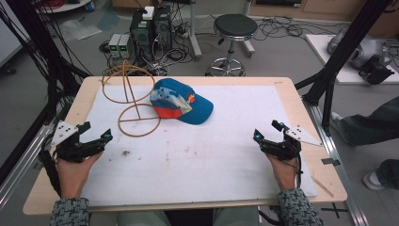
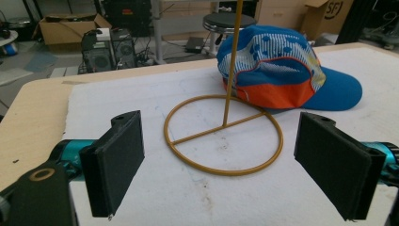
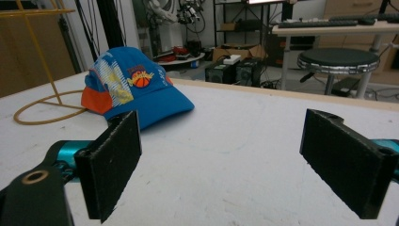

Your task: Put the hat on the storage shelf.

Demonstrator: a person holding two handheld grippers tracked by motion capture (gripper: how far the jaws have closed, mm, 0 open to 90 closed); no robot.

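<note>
Left tongs [image 1: 96, 134] and right tongs [image 1: 267, 130] rest low, well apart, both with jaws spread wide.

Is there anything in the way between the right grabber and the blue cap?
Nothing visible blocks it. Only bare white mat lies between the open right gripper and the cap. The wire stand is on the cap's far side, nearer the left gripper.

Even, soft indoor light falls from above, leaving only faint shadows under the cap [image 1: 182, 100] on the white mat [image 1: 221, 141]. No glare shows. All three pictures look slightly soft and grainy; the gripper views blur the background room.
</note>
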